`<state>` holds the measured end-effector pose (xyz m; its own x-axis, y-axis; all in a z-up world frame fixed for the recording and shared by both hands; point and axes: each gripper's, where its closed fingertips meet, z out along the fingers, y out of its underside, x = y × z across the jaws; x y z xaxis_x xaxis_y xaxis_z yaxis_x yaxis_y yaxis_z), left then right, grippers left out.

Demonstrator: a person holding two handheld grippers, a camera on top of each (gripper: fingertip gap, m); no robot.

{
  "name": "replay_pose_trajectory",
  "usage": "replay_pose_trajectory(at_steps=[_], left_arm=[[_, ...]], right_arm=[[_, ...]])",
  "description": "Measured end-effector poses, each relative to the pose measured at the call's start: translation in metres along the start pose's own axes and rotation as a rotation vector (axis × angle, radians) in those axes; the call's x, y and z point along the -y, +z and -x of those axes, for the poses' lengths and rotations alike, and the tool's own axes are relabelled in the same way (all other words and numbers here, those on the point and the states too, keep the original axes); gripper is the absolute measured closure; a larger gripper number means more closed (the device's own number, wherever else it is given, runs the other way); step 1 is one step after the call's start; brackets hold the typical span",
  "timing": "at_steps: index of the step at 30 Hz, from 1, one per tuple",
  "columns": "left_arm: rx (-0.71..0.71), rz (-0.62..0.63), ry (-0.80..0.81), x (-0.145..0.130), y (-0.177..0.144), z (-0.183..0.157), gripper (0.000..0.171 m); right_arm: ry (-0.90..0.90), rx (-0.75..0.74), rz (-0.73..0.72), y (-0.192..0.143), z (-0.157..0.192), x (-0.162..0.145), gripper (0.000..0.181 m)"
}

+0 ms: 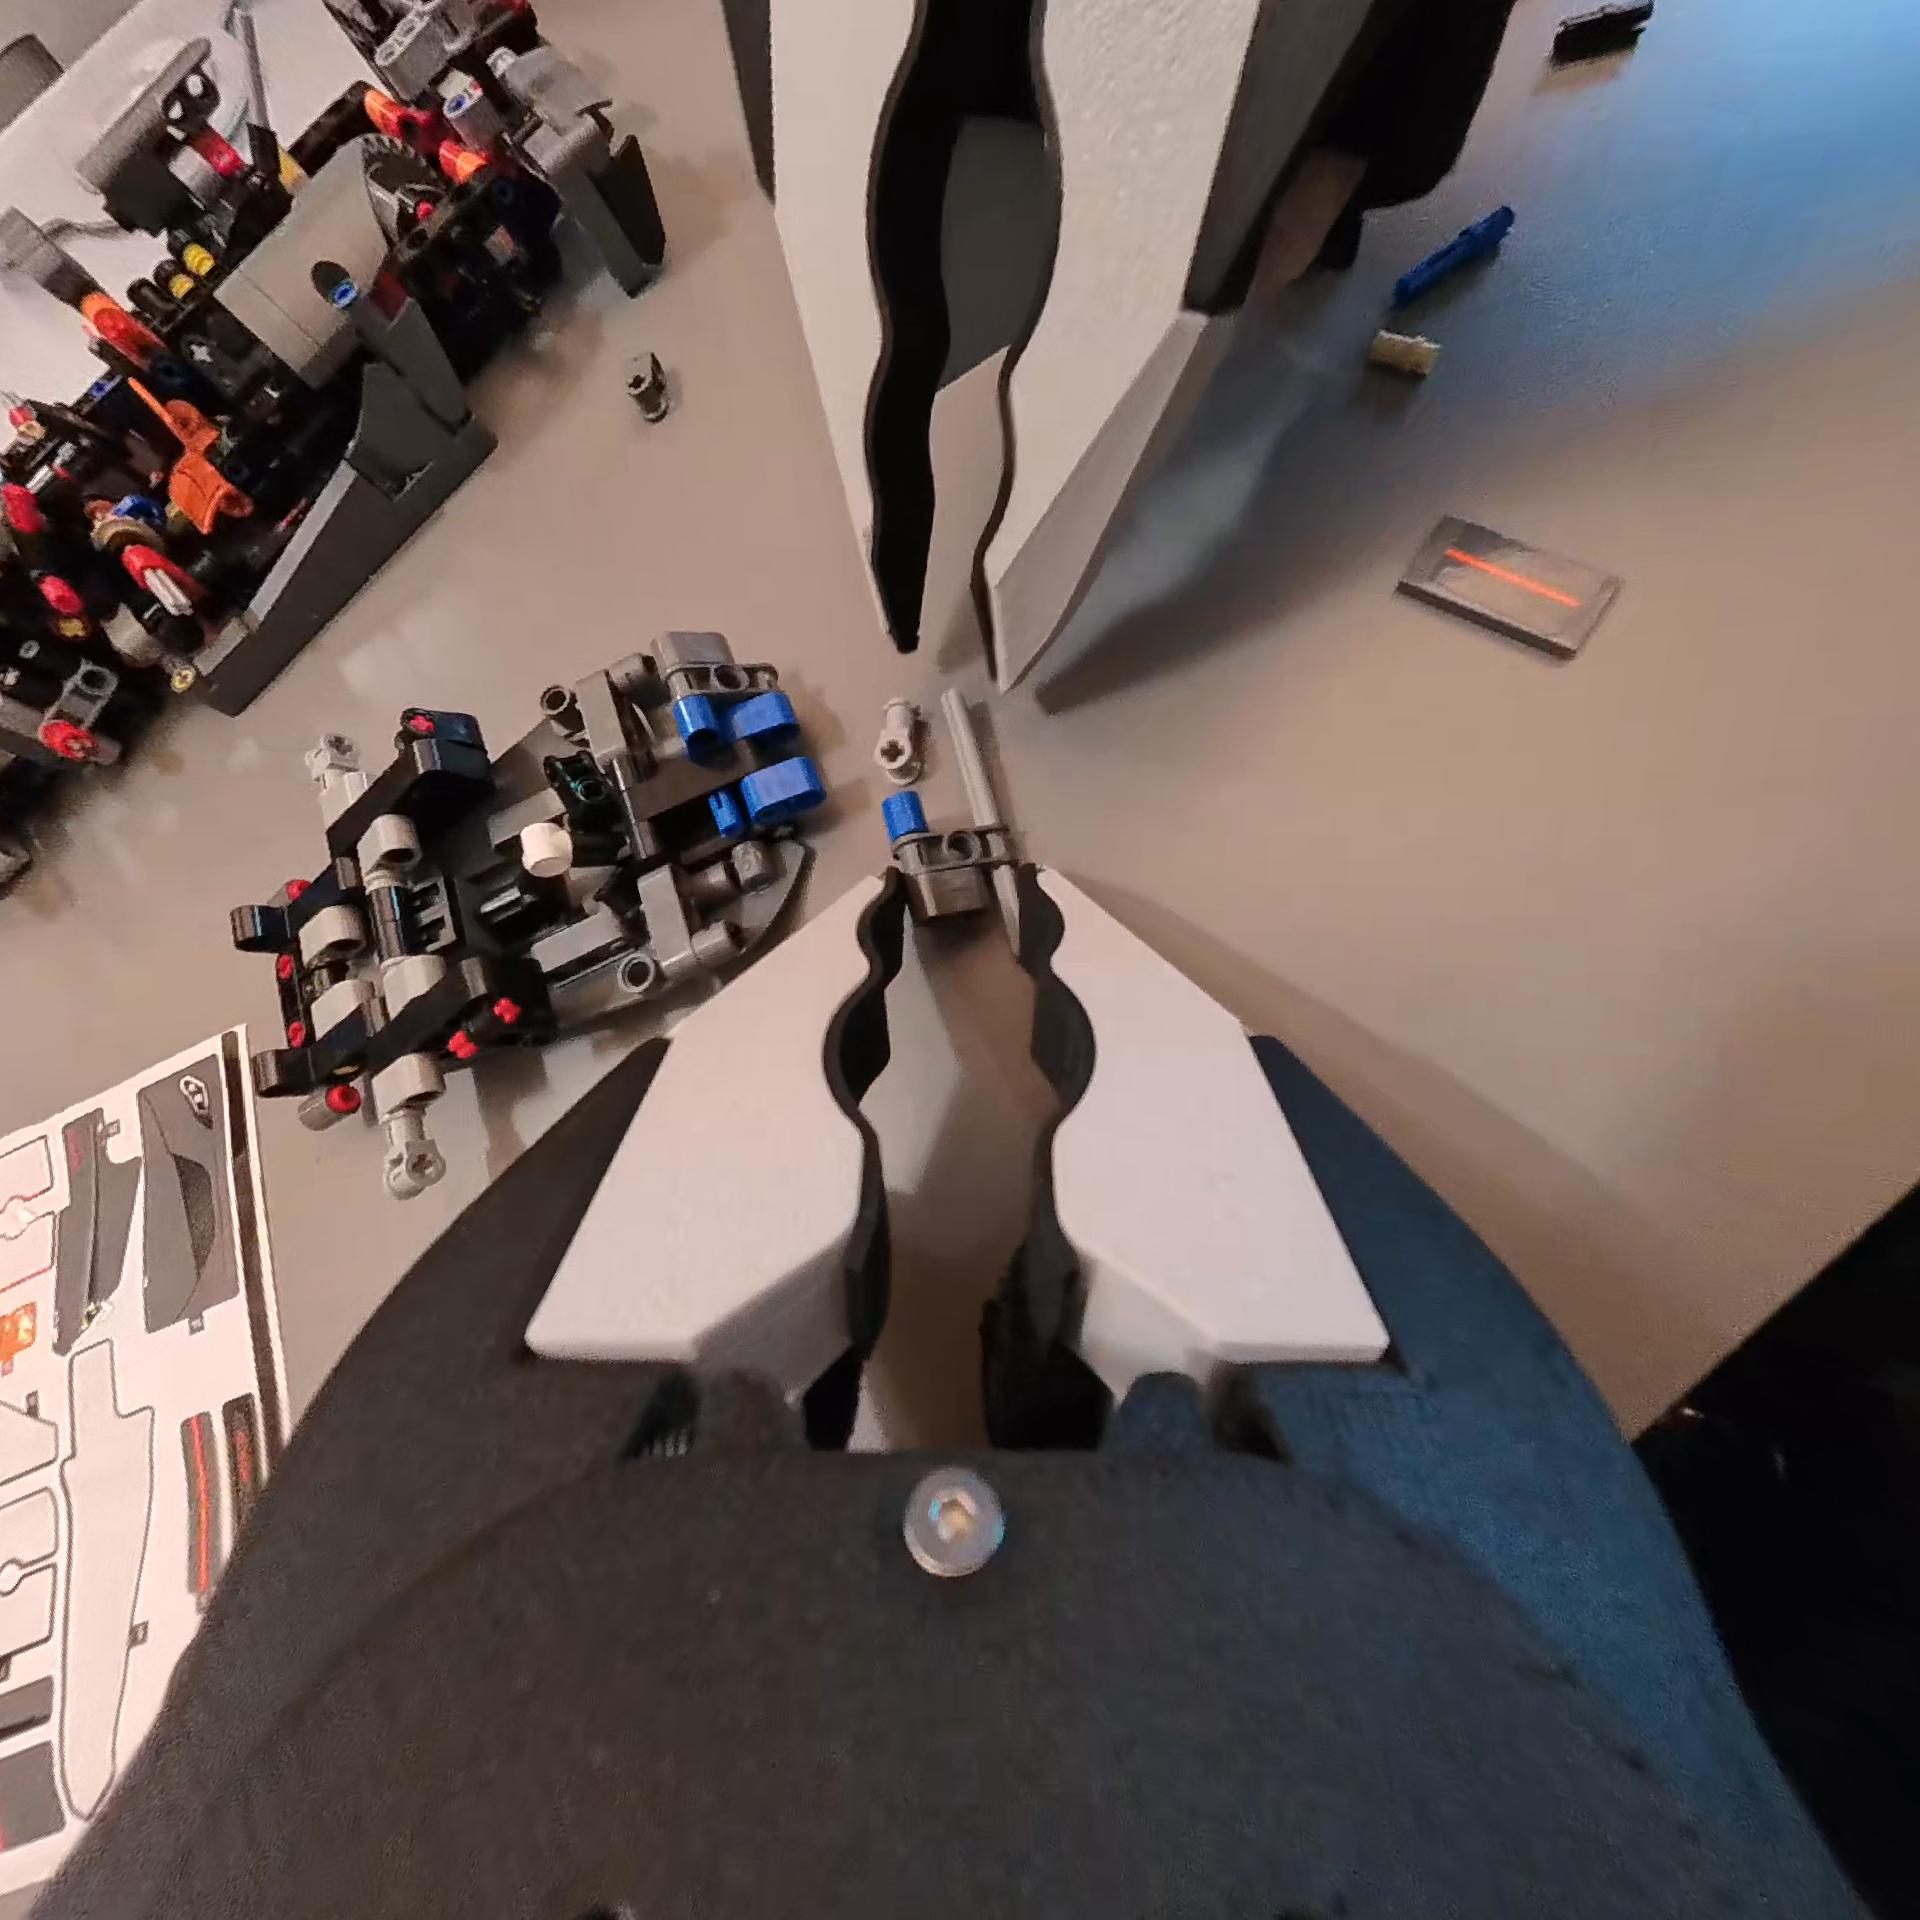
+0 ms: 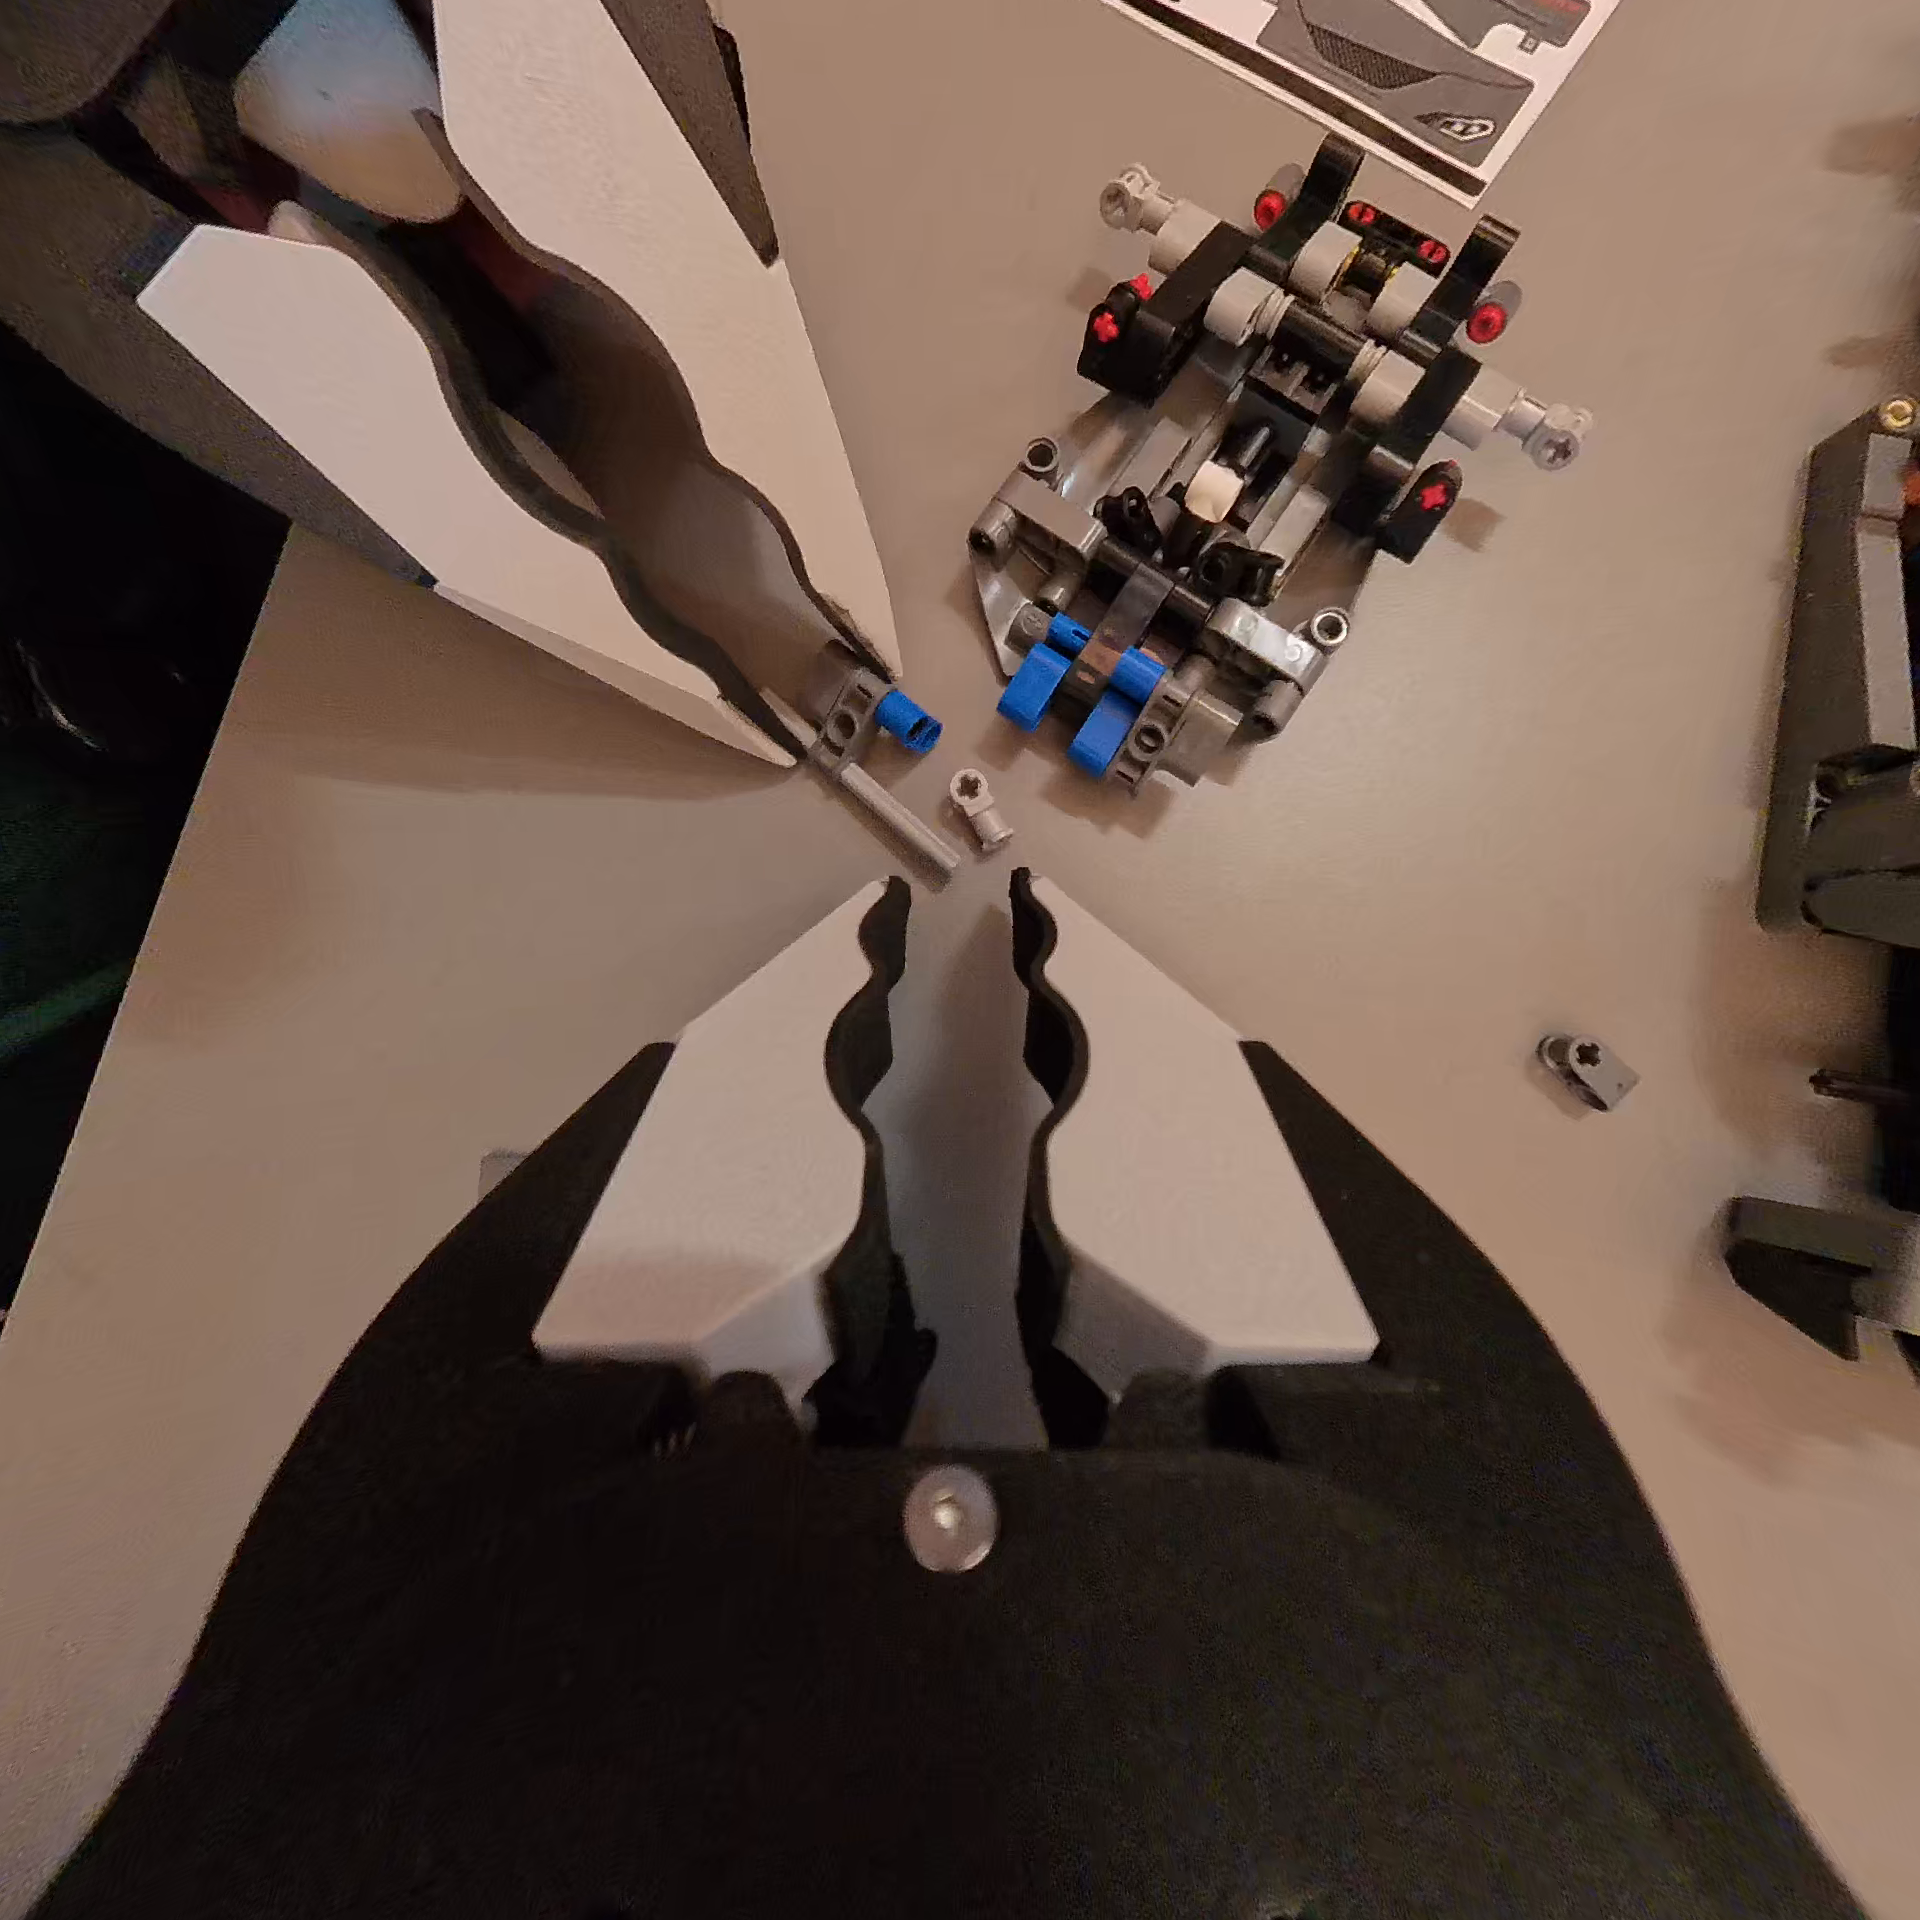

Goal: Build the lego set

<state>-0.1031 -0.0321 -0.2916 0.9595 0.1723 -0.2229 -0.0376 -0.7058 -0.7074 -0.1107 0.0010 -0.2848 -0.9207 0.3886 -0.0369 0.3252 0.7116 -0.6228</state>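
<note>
Left gripper (image 1: 961, 883): clamped on a small dark-grey connector block (image 1: 943, 871) carrying a blue pin (image 1: 905, 812) and a light-grey axle rod (image 1: 977, 769).

Right gripper (image 2: 961, 883): empty, fingers narrowly parted, facing the left.

Axle axis: rod end aimed toward the right fingertips, nearly touching.

Loose light-grey bush (image 2: 979, 808): on the grey table (image 2: 1299, 935), just beside the rod.

Grey-and-black chassis sub-assembly (image 2: 1226, 499): beyond, near the left tips.
</note>
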Motion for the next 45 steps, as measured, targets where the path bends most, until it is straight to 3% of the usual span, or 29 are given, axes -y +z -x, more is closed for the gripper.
replay_pose_trajectory(at_steps=[27,41,45], left_arm=[[0.021,-0.033,-0.022,0.007,-0.006,0.029,0.152],[0.003,-0.028,0.04,0.002,-0.013,0.028,0.153],[-0.001,-0.039,0.037,0.001,-0.018,0.031,0.154]], right_arm=[[0.01,0.004,-0.002,0.003,-0.029,0.011,0.15],[0.002,0.116,-0.025,0.012,-0.008,0.021,0.15],[0.009,0.084,-0.029,0.01,-0.014,0.02,0.149]])
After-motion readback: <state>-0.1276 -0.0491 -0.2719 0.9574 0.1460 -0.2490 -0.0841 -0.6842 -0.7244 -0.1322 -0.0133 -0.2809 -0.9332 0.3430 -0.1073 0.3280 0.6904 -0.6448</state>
